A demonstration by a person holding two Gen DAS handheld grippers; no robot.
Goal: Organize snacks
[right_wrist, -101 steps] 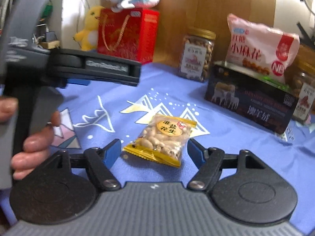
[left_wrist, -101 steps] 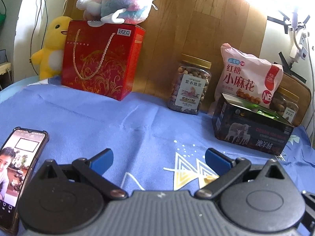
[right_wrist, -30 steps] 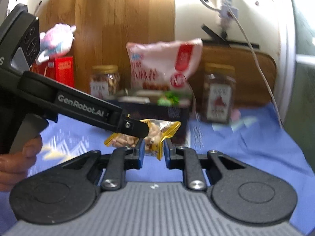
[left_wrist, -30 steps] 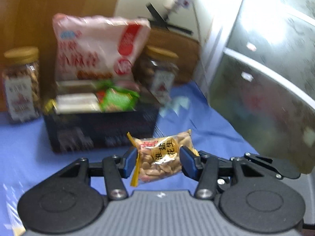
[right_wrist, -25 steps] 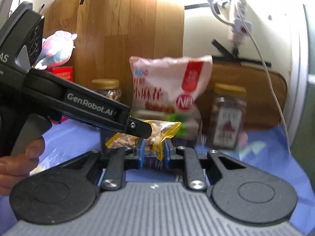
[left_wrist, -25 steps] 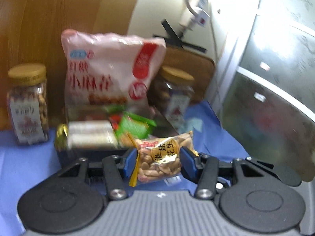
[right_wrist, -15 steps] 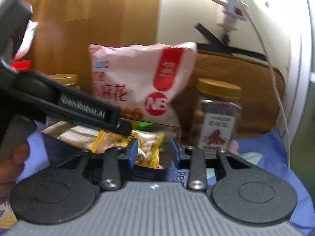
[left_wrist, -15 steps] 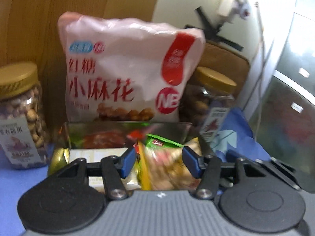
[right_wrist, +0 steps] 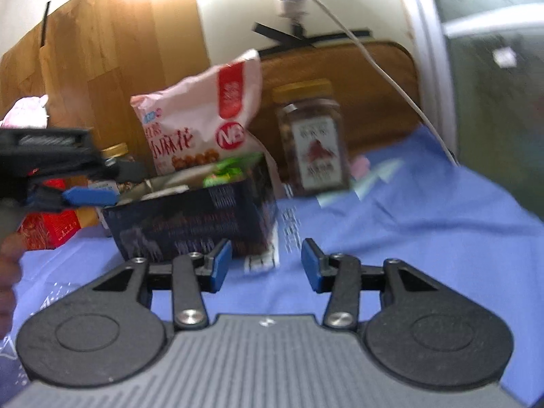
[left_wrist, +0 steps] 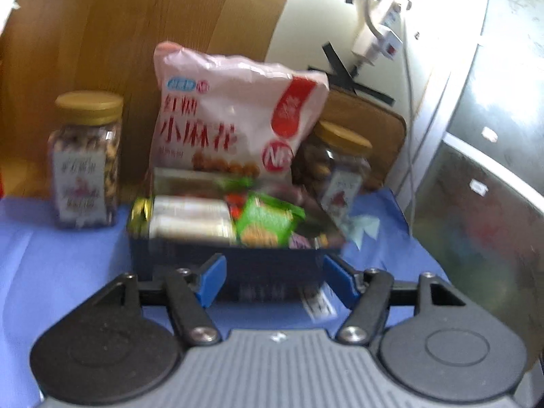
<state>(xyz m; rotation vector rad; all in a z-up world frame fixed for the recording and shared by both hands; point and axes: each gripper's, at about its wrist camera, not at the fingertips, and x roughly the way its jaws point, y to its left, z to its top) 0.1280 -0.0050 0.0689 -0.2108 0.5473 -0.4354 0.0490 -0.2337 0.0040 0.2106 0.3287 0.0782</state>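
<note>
1. Left gripper: jaws apart, nothing between the blue pads; they have just been opening. It faces the front wall of the dark box, which stands just past the fingertips.
2. Right gripper: jaws apart and empty; they too have just been opening. Between the pads only the blue cloth shows.
3. The dark box sits on the cloth-covered counter, open at the top. Inside lie a silver-wrapped packet on the left and a green snack packet on the right. The picture is too blurred to make out the other packets.
4. Behind the box a large pink snack bag stands upright against the wooden board.
5. A gold-lidded jar stands left of the box, apart from it. A second gold-lidded jar stands behind the box's right corner.
6. In the right wrist view the left gripper comes in from the left edge, its blue pad above the box's left end. A person's hand shows at that edge.
7. Red gift box partly seen behind the dark box, left side.
</note>
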